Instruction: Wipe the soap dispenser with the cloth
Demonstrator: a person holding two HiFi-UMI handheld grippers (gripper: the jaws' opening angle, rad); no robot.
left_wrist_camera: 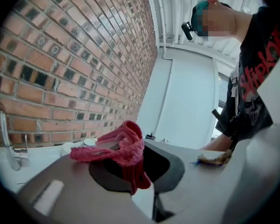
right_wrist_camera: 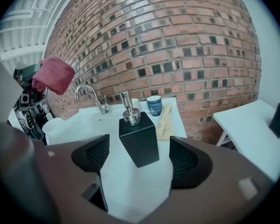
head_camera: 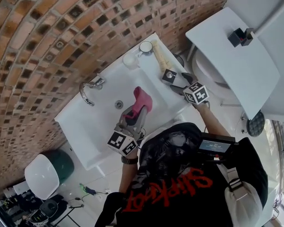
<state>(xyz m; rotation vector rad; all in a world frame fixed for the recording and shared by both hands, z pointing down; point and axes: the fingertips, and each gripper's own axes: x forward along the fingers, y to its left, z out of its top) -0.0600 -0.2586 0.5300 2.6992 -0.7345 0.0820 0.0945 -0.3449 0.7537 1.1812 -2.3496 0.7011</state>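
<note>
Black soap dispenser (right_wrist_camera: 139, 143) stands centre-frame on the counter (right_wrist_camera: 130, 195) edge between your right tool's (right_wrist_camera: 140, 158) parted jaws, gaps both sides. Your left tool (left_wrist_camera: 137, 167) is clamped on the red cloth (left_wrist_camera: 123, 148).

My left gripper (head_camera: 134, 116) hangs over the washbasin (head_camera: 98, 118), jaws clamped on the red cloth (head_camera: 143, 100). My right gripper (head_camera: 178, 82), at the washbasin's right edge, tilts downward, jaws wide apart, gripping nothing.
</note>
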